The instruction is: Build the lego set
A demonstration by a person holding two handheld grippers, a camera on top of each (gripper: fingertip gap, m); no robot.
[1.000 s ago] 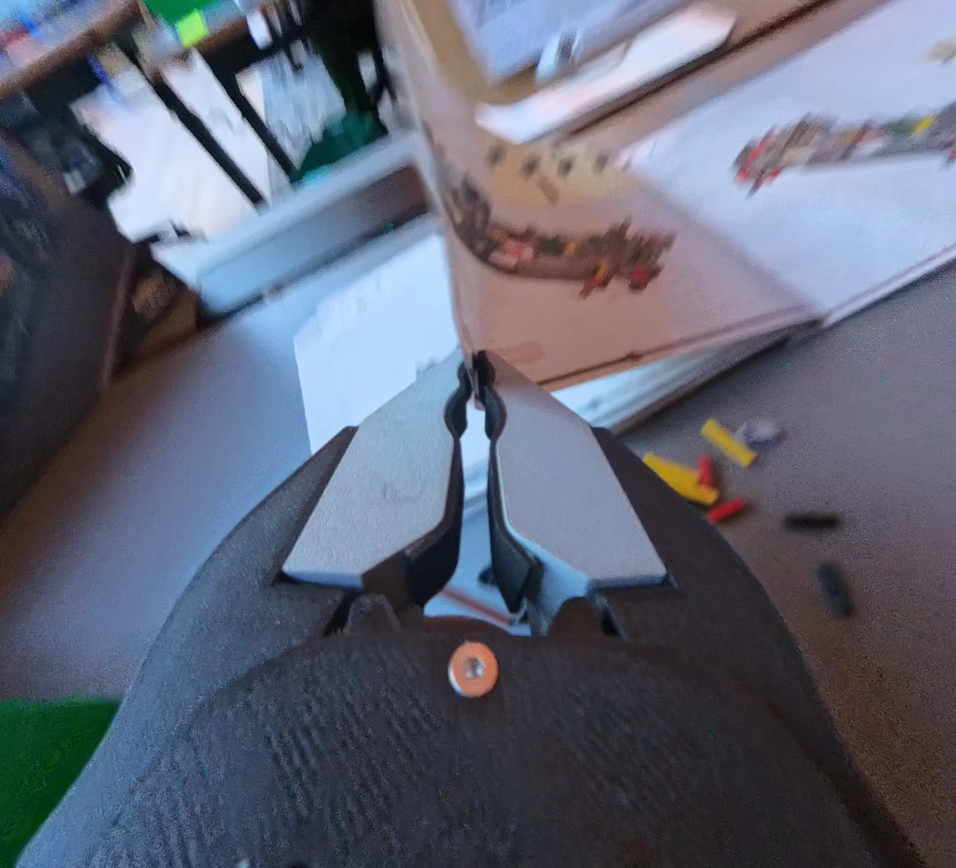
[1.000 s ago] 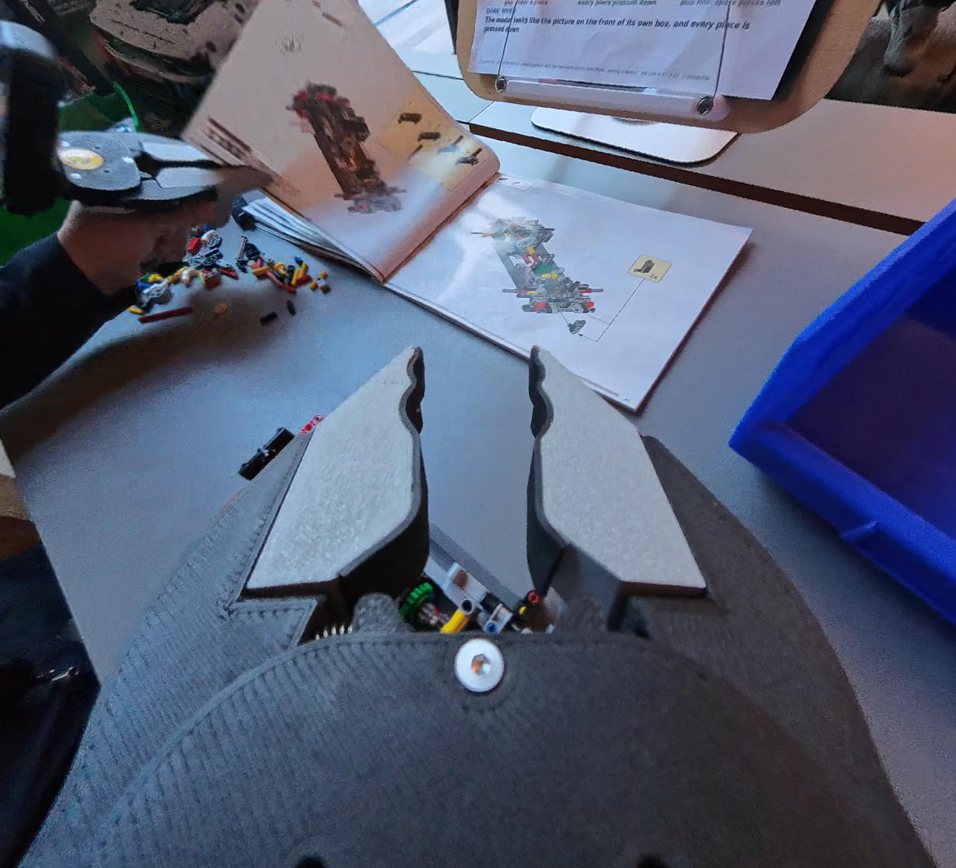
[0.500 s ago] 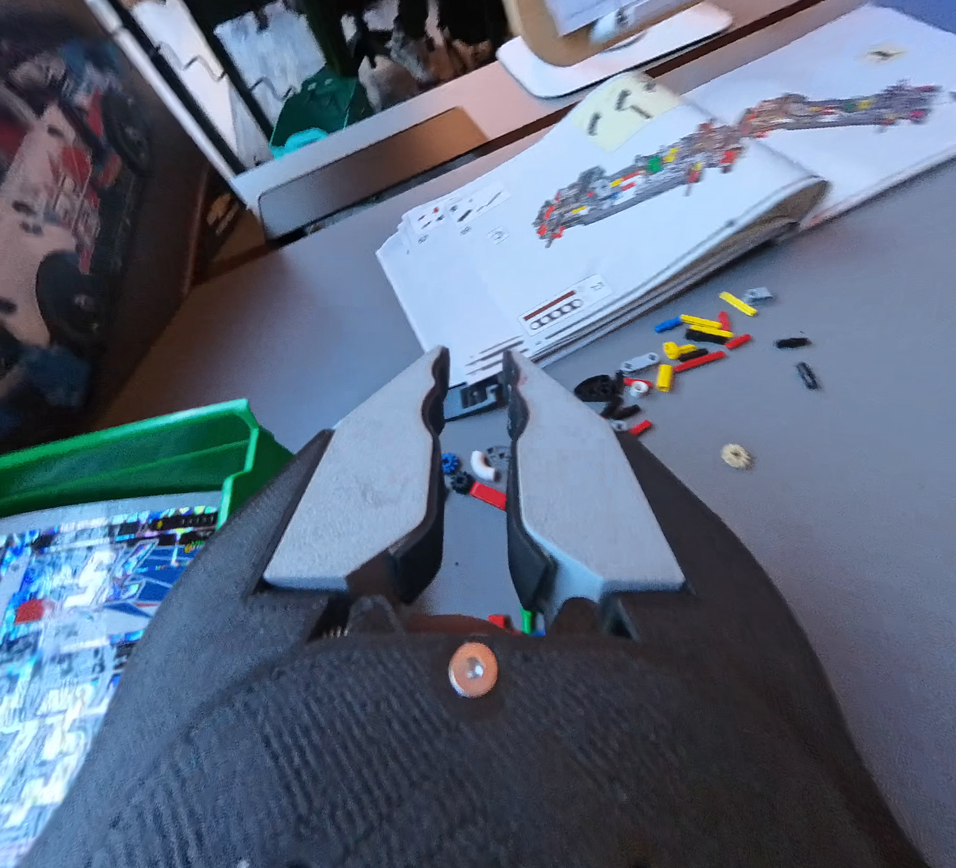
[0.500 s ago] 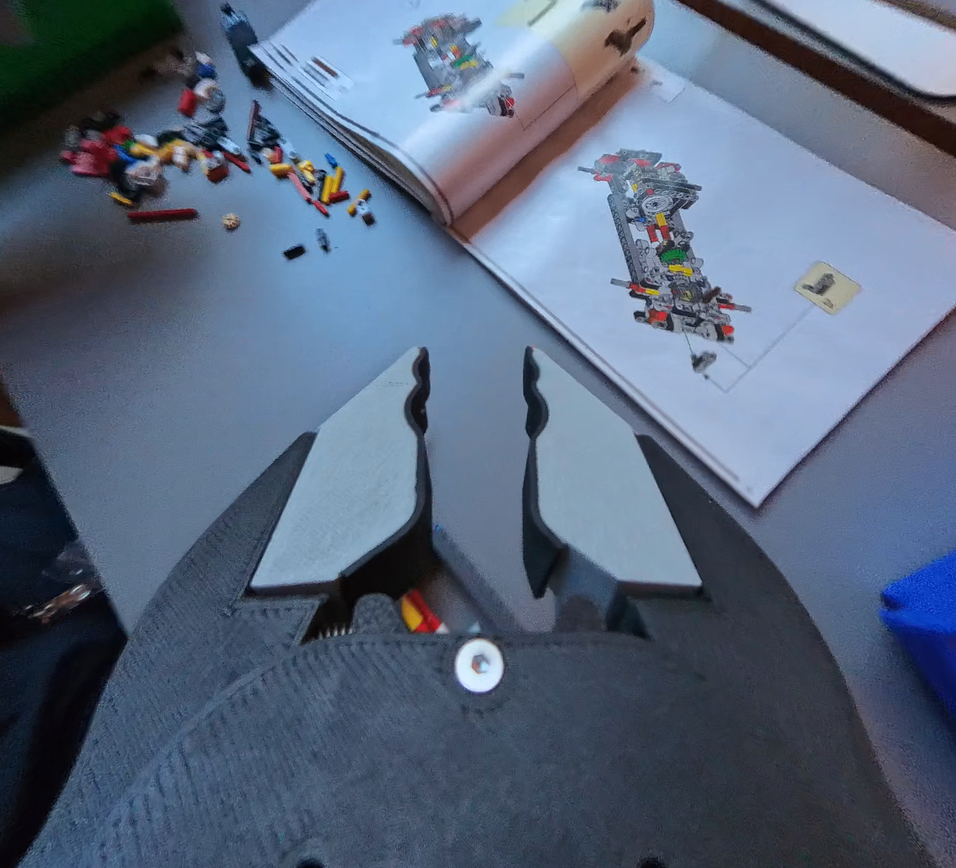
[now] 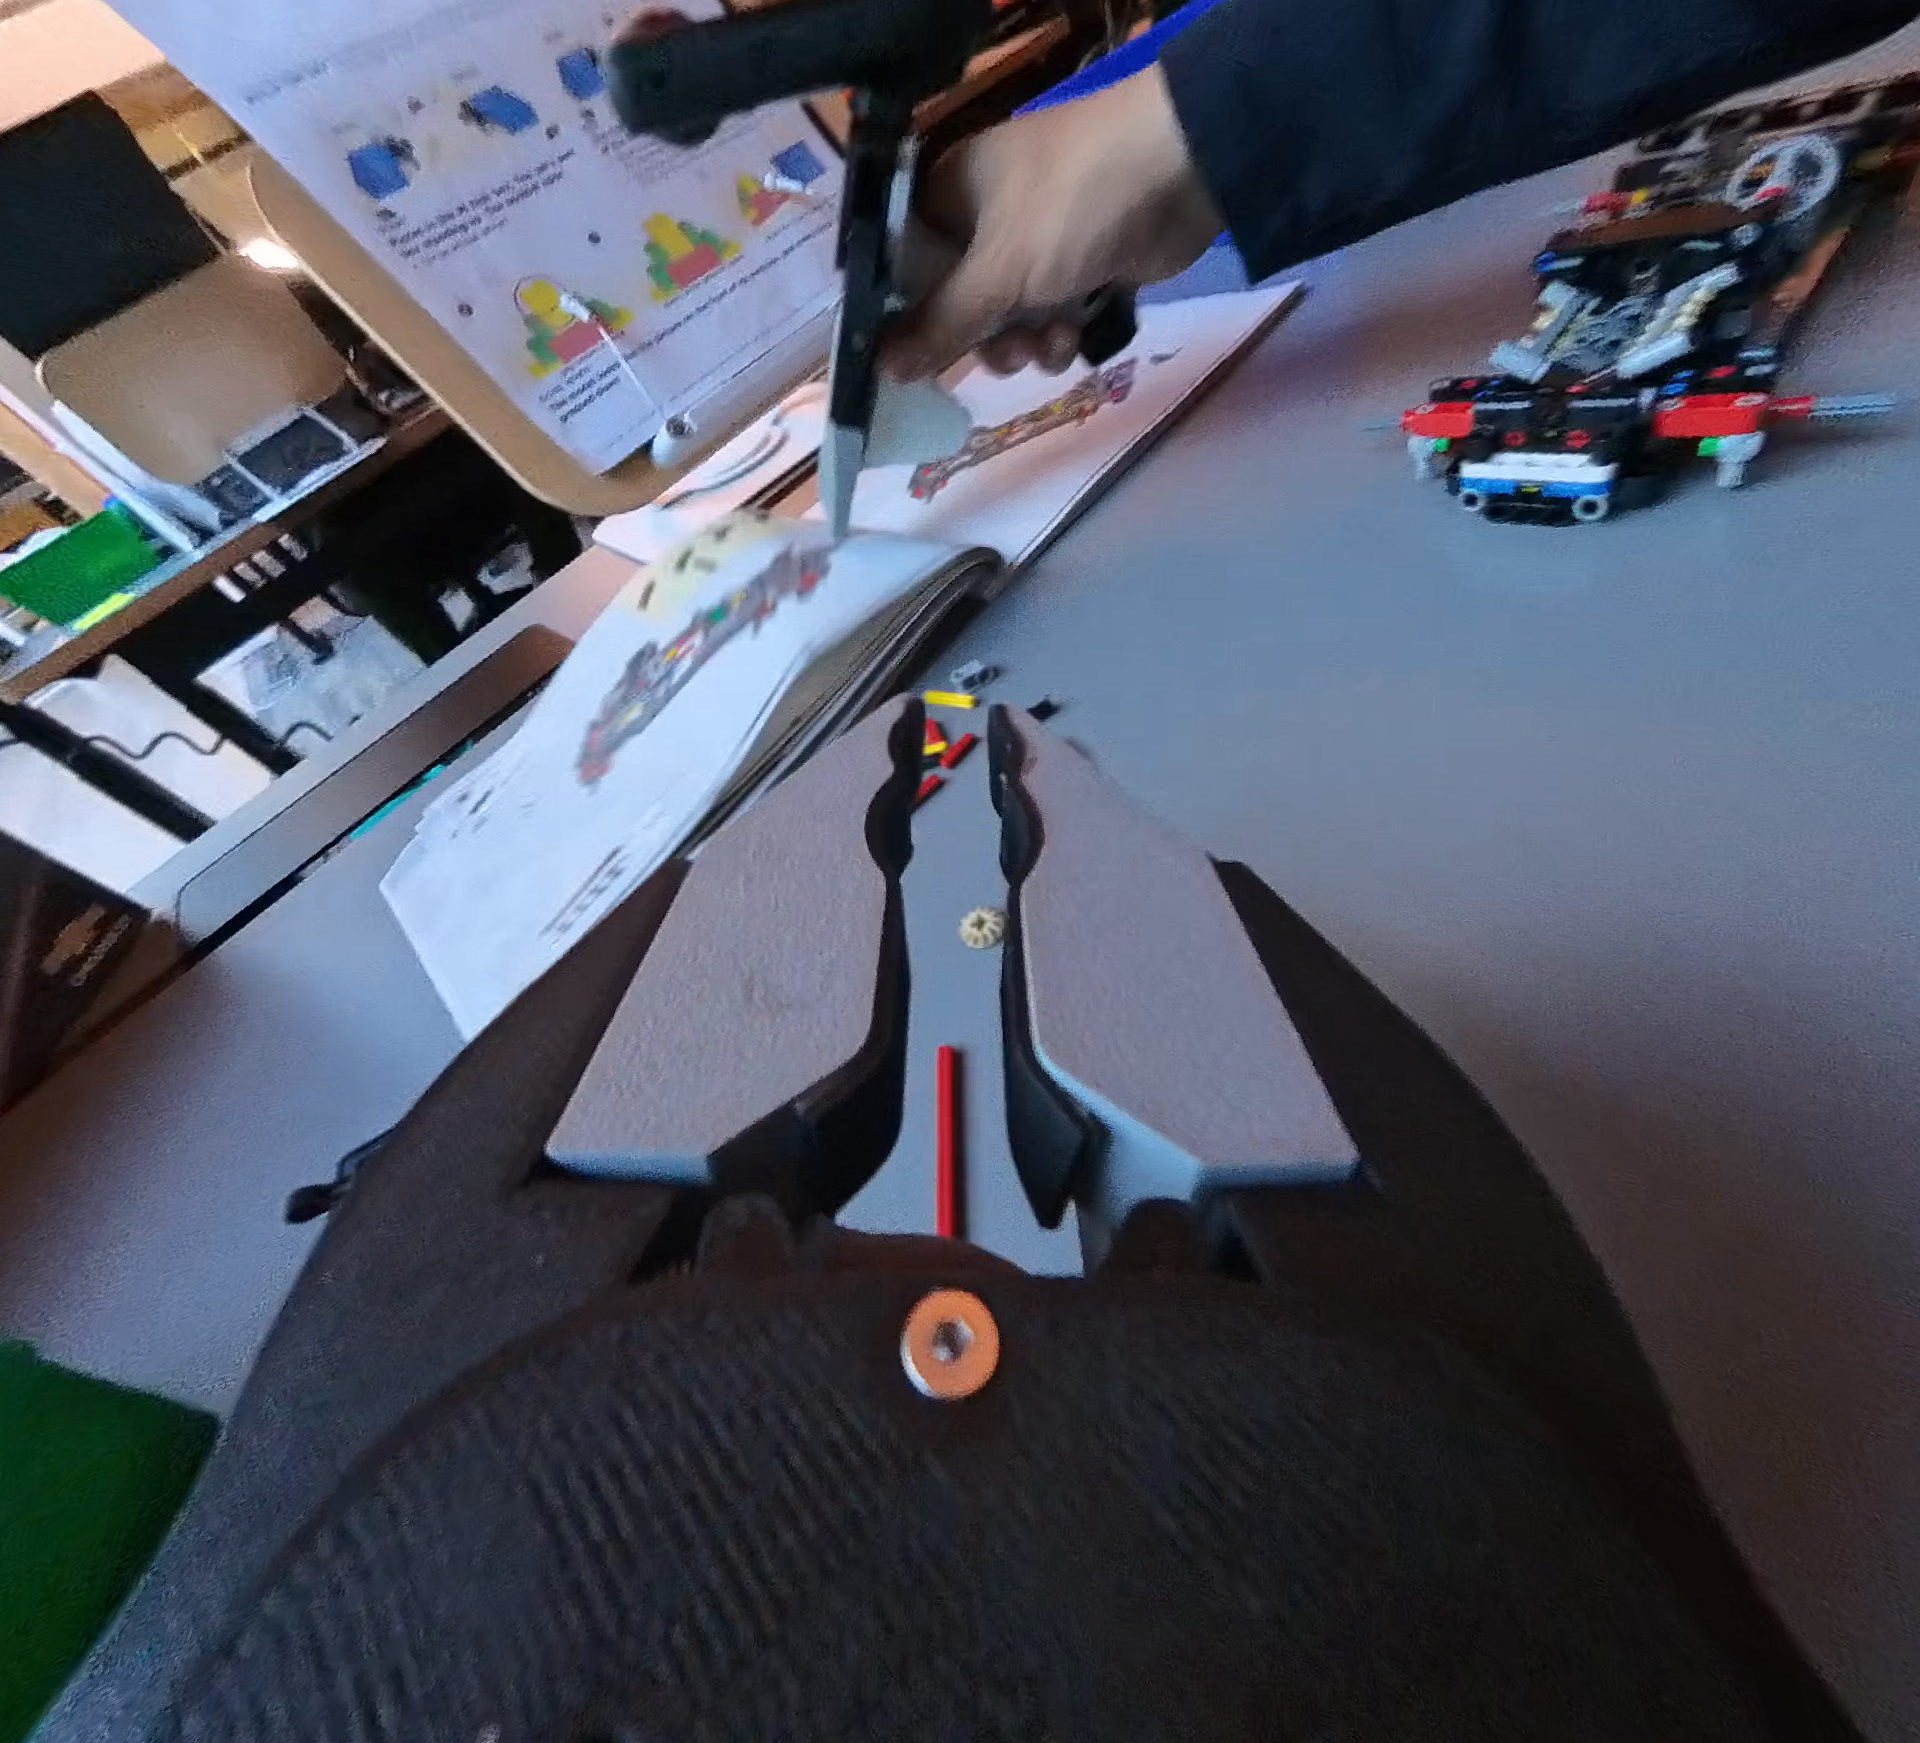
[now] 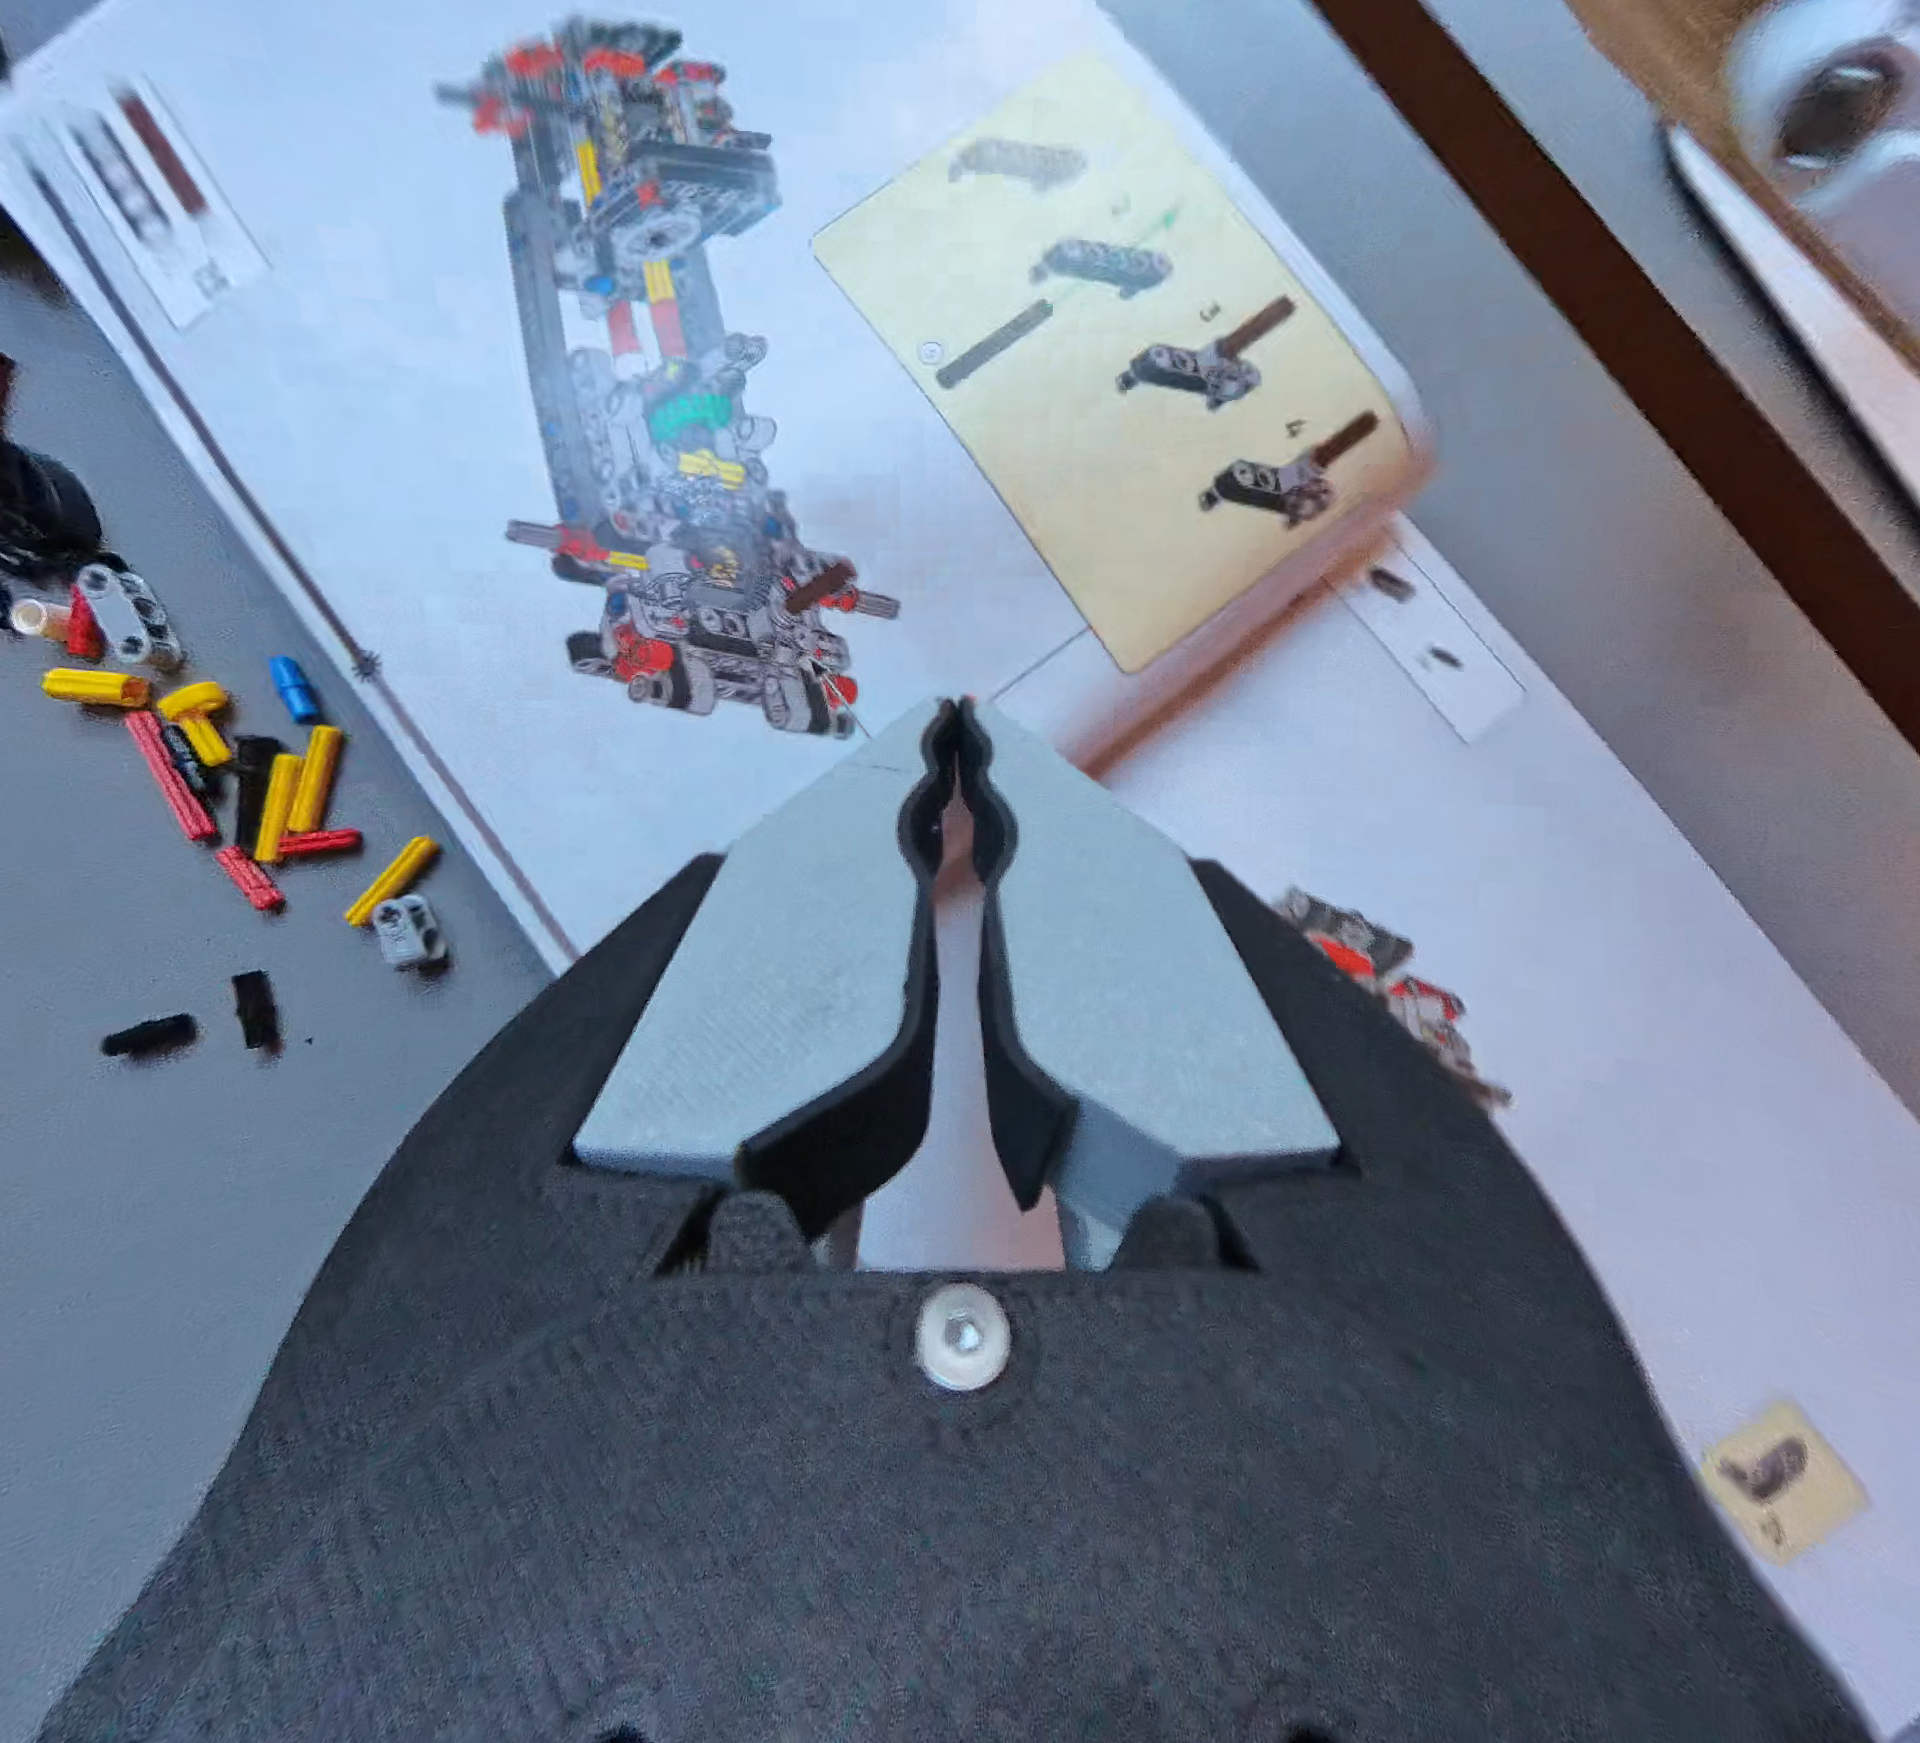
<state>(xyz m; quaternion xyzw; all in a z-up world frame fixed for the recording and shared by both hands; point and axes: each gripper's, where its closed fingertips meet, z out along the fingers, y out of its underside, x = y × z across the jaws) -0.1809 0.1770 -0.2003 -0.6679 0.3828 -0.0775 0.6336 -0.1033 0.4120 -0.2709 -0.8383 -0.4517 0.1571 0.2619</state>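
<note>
Jaws of the left gripper (image 5: pixel 951 722) are standing slightly apart, pinching nothing, and are hovering low over the grey table (image 5: pixel 1351 706). A red axle (image 5: pixel 945 1143) is lying on the table under the gap, its long axis running along the fingers. A tan gear (image 5: pixel 982 926) is sitting farther on beside the right finger, and red and yellow pins (image 5: pixel 940 753) are lying just past the tips.

Ahead and to the left of these jaws, an open booklet (image 5: pixel 675 706) is lying with its left page arching up. The right gripper (image 6: pixel 956 711), held in a hand (image 5: pixel 1049 239), is pointing steeply down with its jaws pressed together, the tips resting on that arching page. It is the nearer of the two to the booklet. Whether paper is caught between the tips cannot be told.

The left wrist view is showing that steep angle, a part-built model car (image 5: pixel 1621 363) far to the right of the jaws and a stand with a sheet (image 5: pixel 436 135) beyond the booklet. The right wrist view is showing instead the page's drawing from above and loose pieces (image 6: pixel 260 789) scattered on the table to the left of its jaws.
</note>
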